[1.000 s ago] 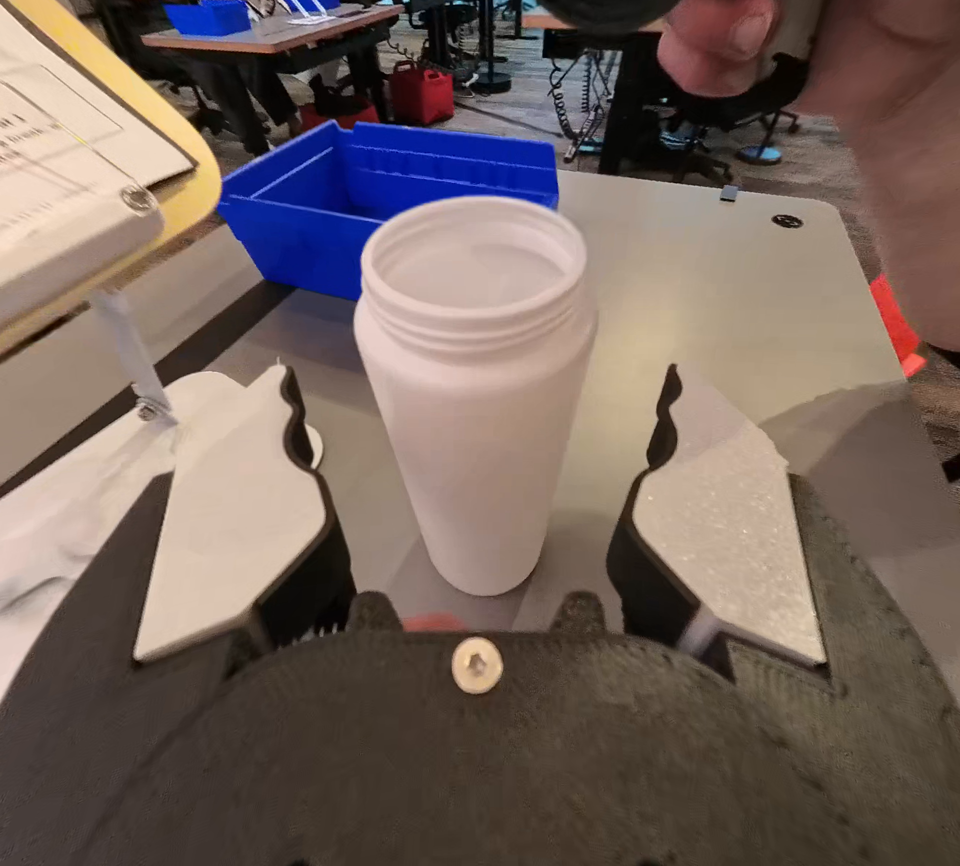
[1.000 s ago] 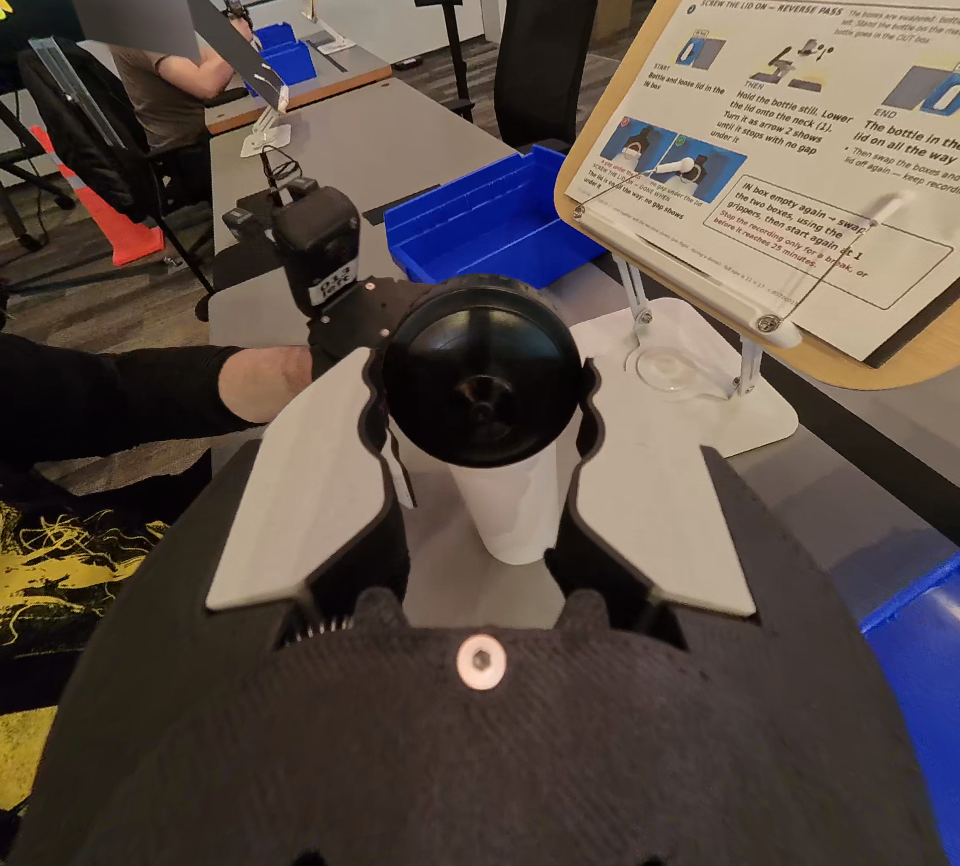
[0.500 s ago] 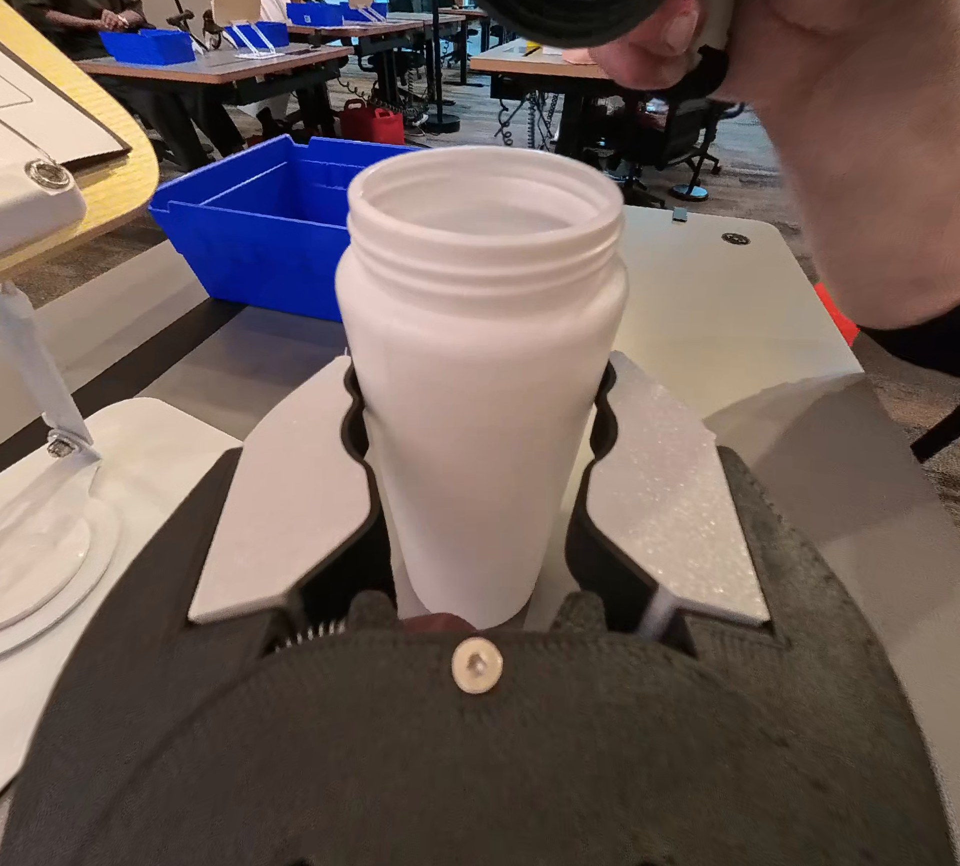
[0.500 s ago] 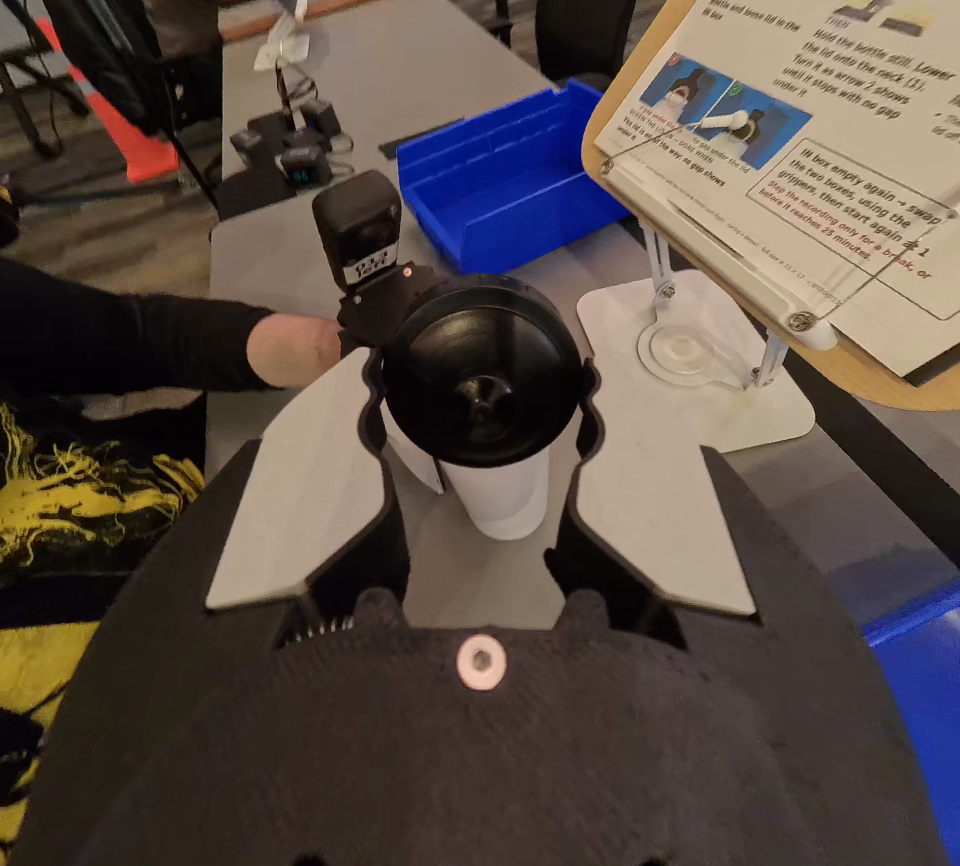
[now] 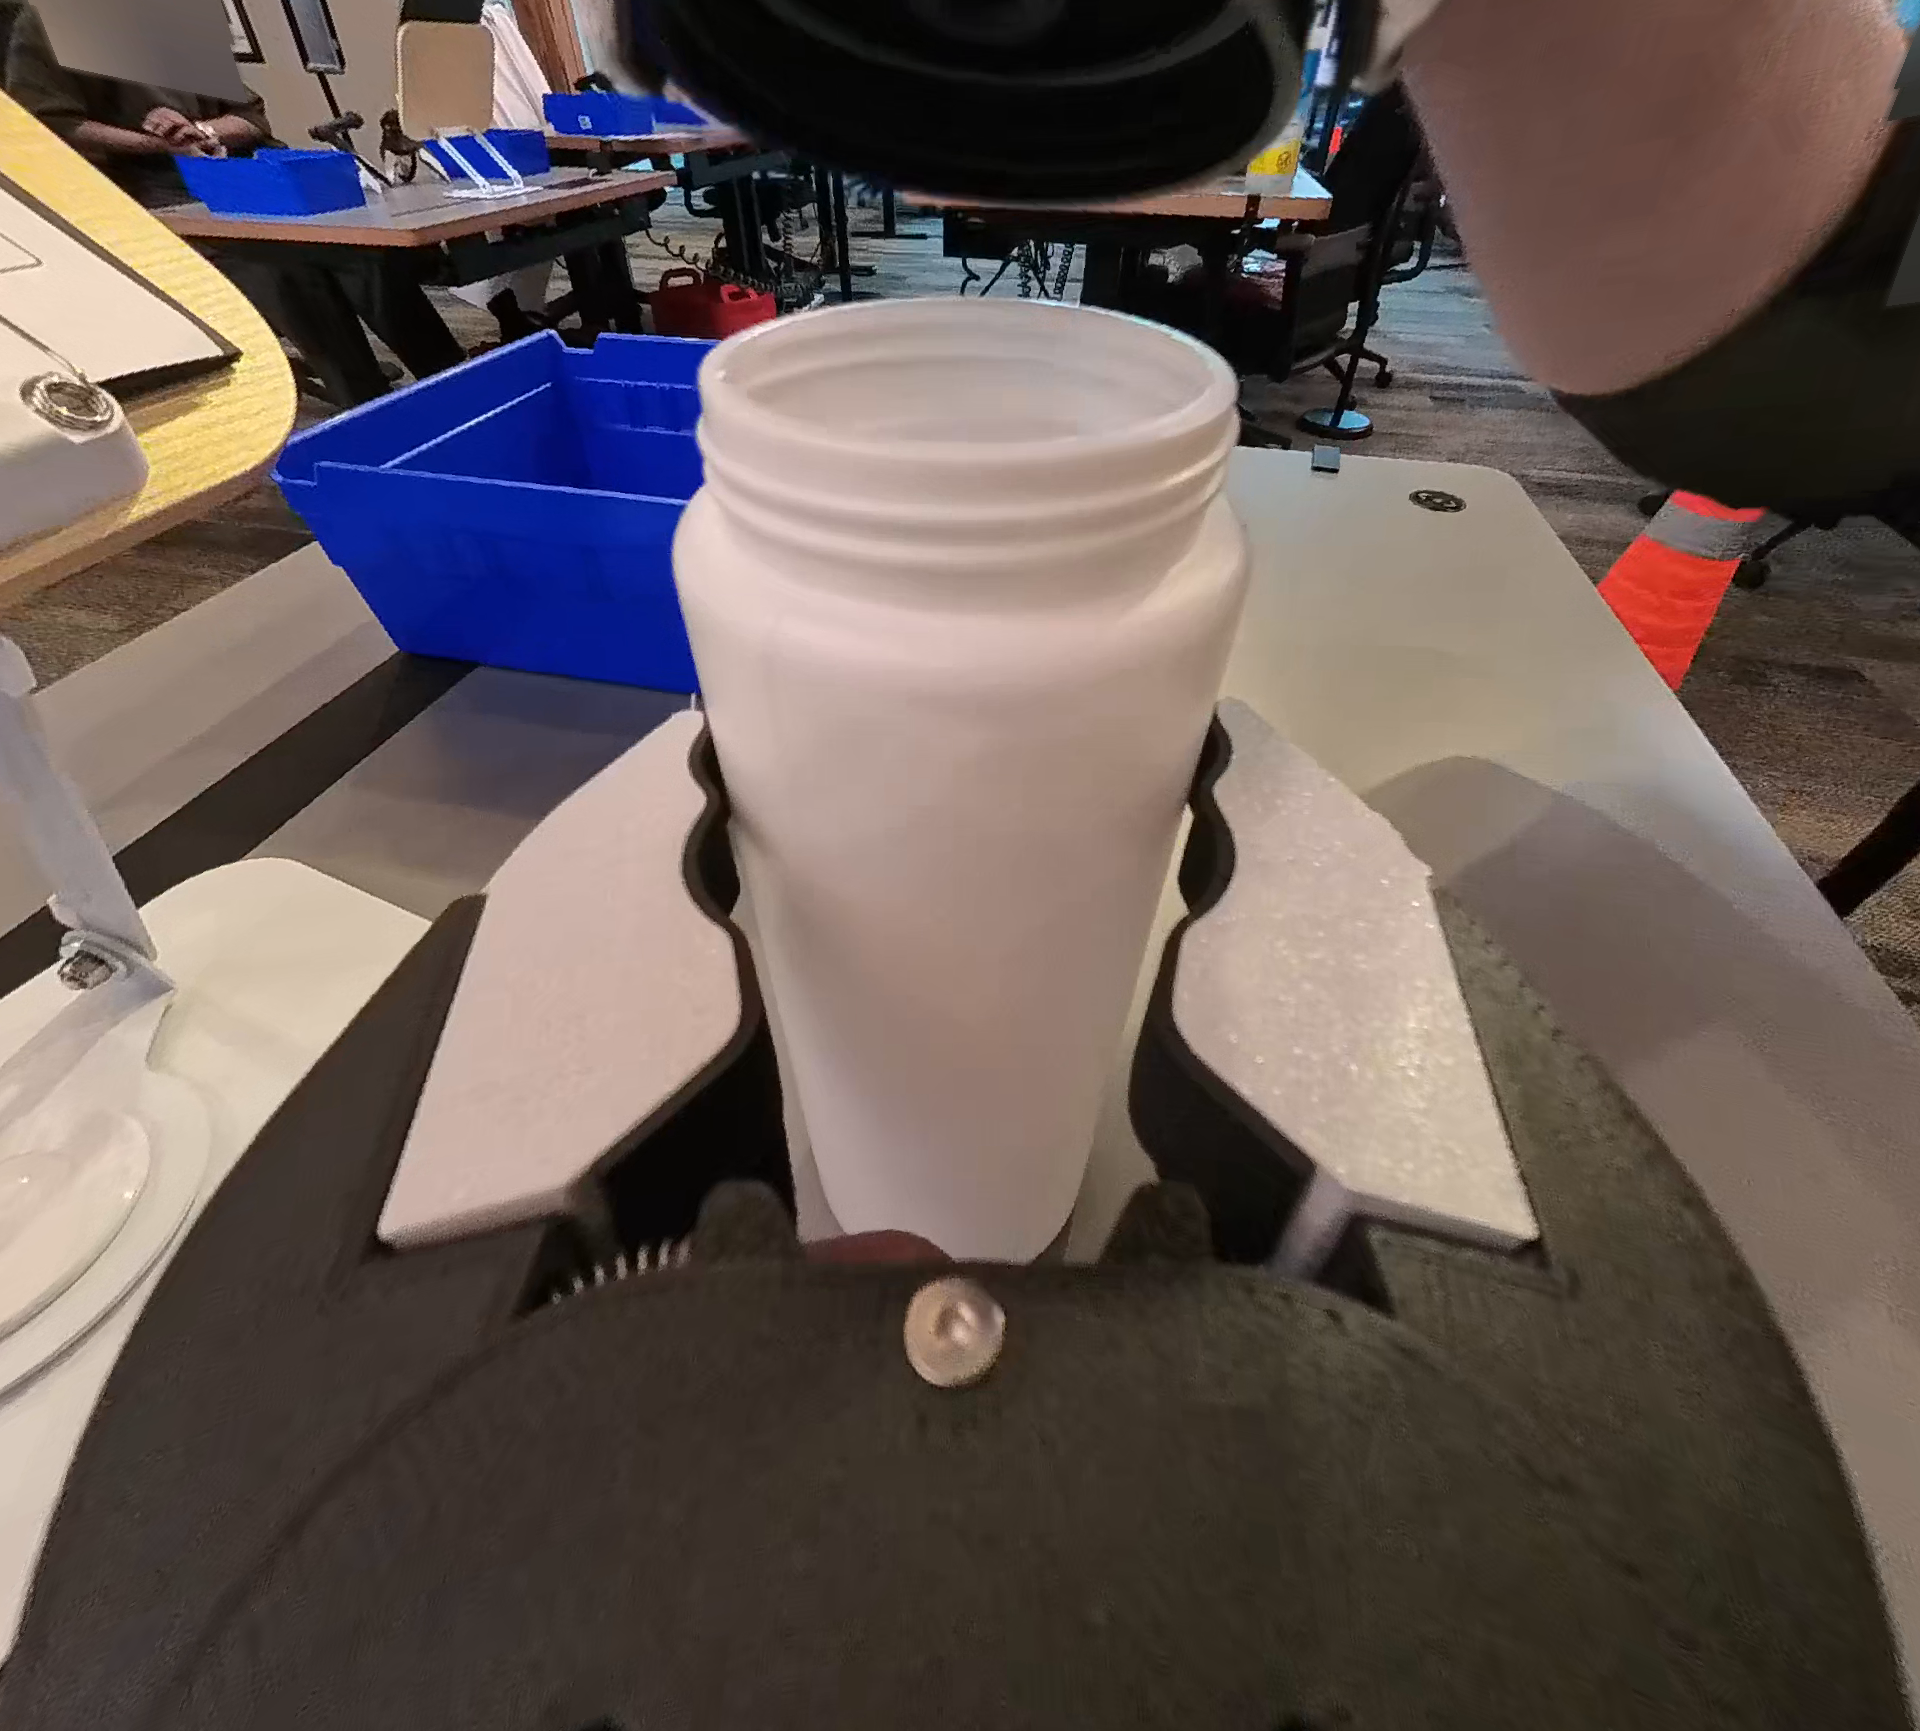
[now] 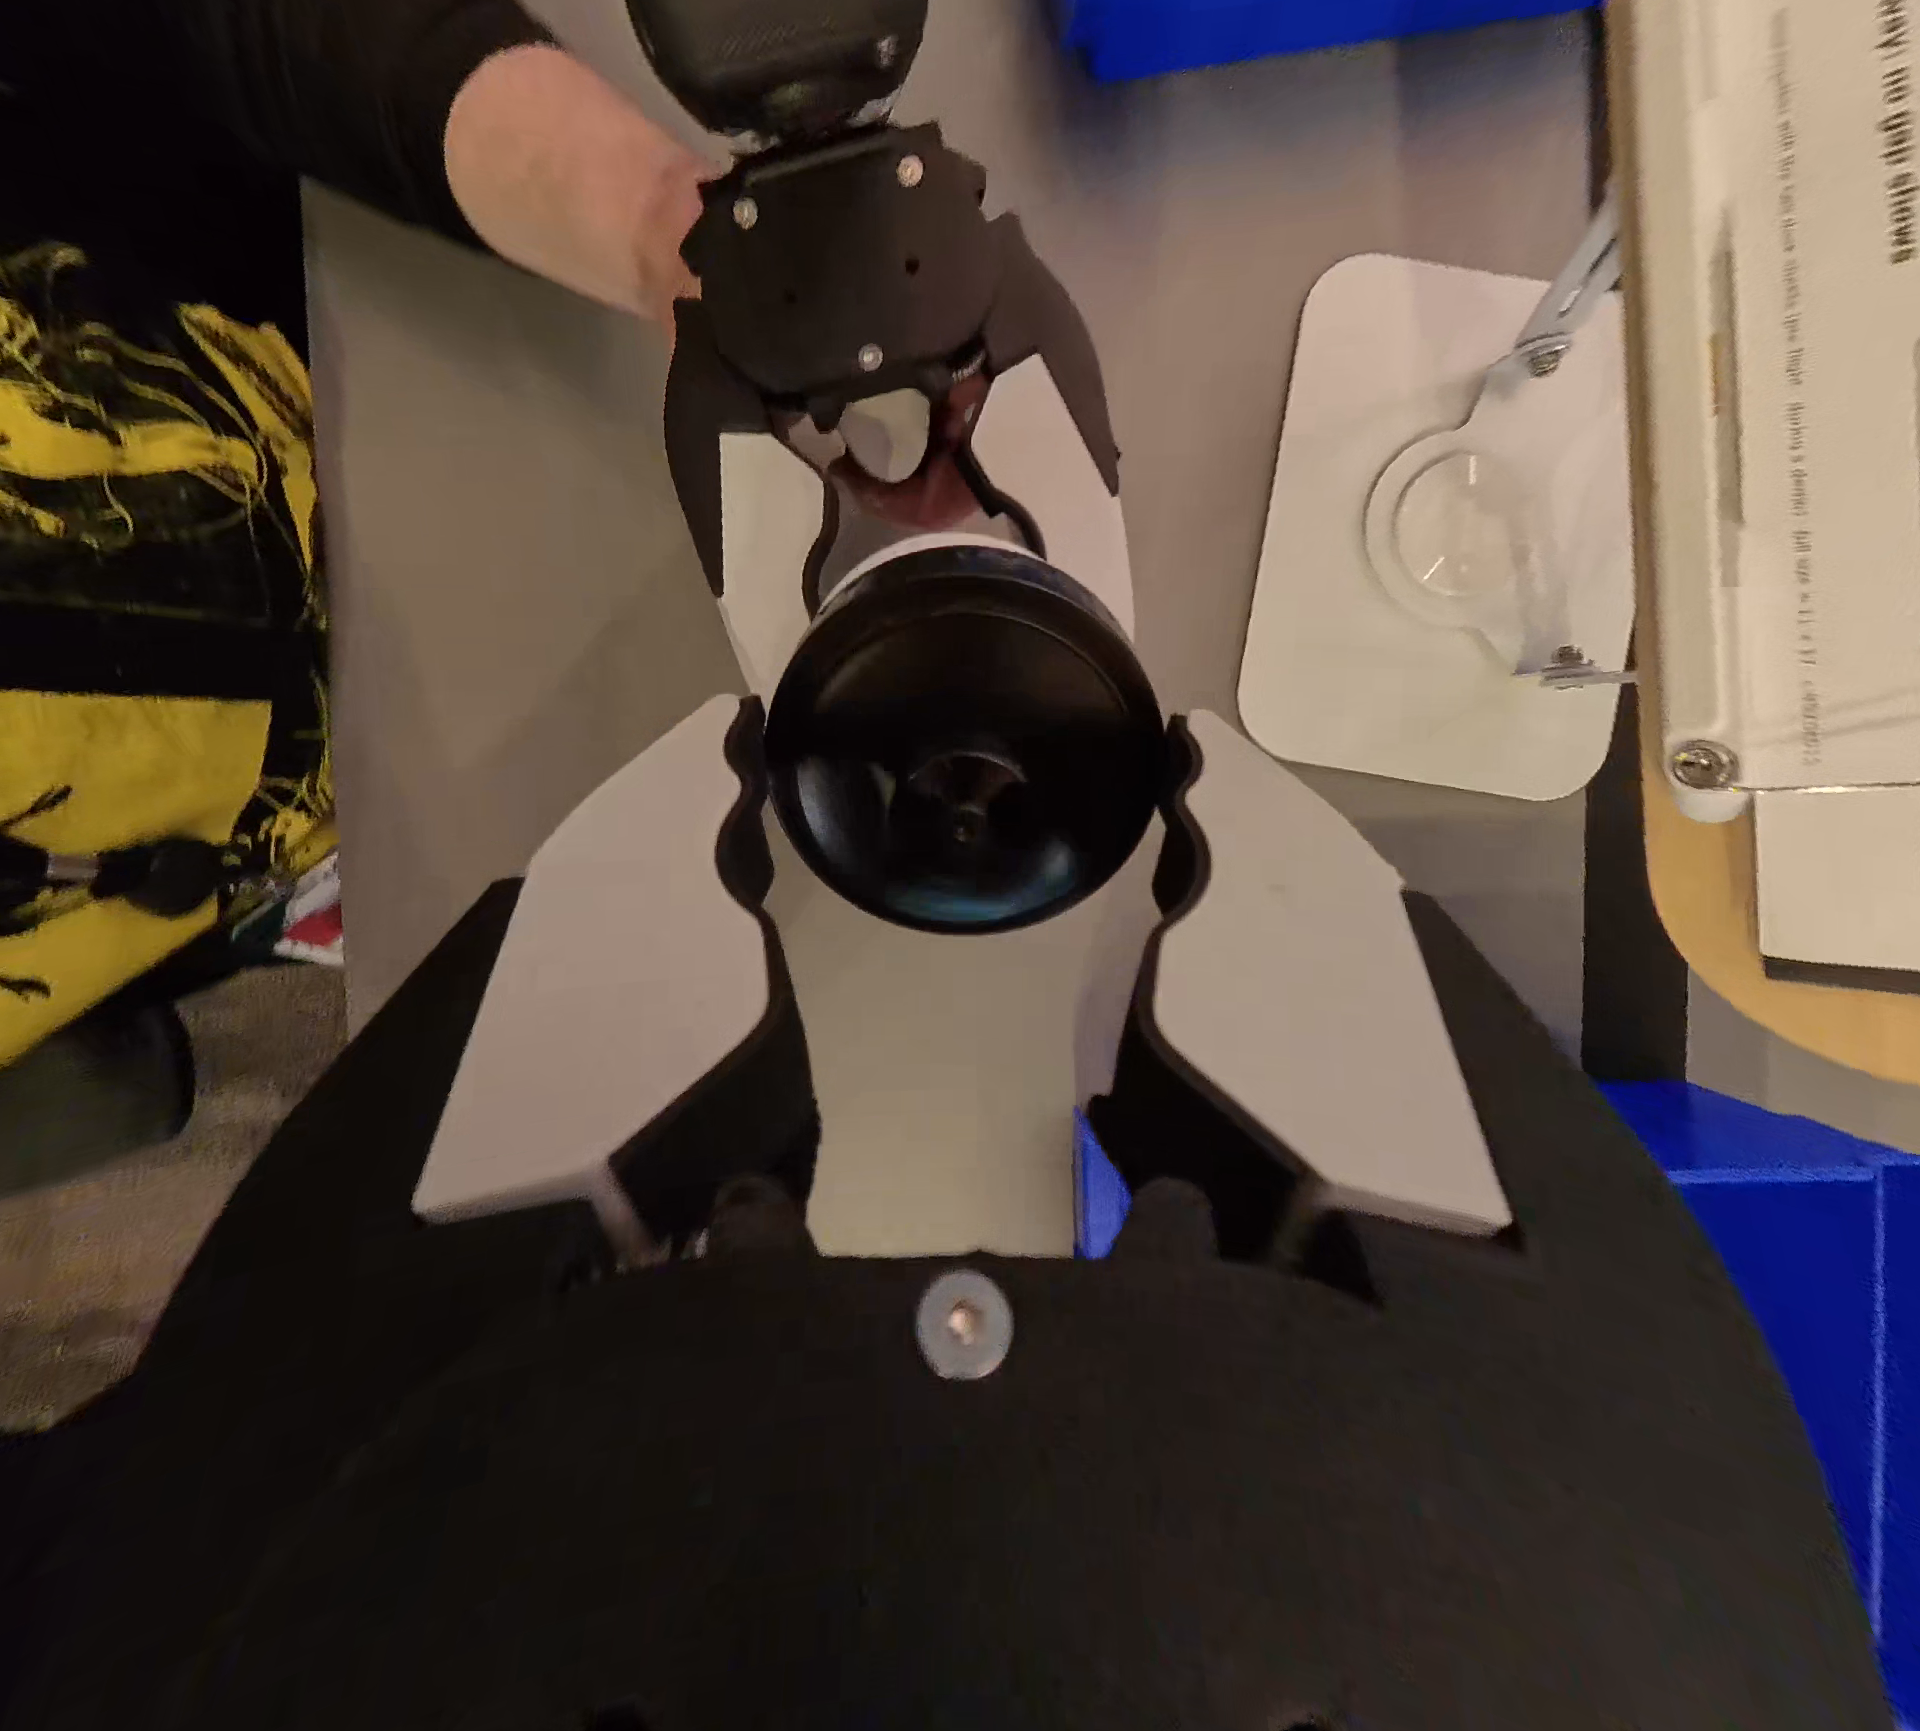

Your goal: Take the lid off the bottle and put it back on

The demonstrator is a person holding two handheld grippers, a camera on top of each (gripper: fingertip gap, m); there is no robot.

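Observation:
A white bottle [image 5: 961,746] with an open threaded neck stands upright on the grey table. My left gripper [image 5: 961,808] is shut on the bottle's body. My right gripper [image 6: 961,782] is shut on the black lid [image 6: 961,746] and holds it above the bottle's mouth, open side down. In the left wrist view the lid [image 5: 956,19] hangs just above the neck with a gap between them. In the right wrist view the lid hides most of the bottle; only a white rim [image 6: 914,551] shows, with the left gripper [image 6: 862,310] behind it.
A blue bin [image 5: 499,528] stands behind the bottle to the left. An instruction board on a white stand [image 6: 1455,538] is beside it. Another blue bin [image 6: 1808,1266] lies near the right gripper. A person's hand and dark sleeve [image 6: 312,50] hold the left gripper.
My left gripper closed on the bottle. My right gripper tipped over to look straight down and brought the lid above the bottle's mouth.

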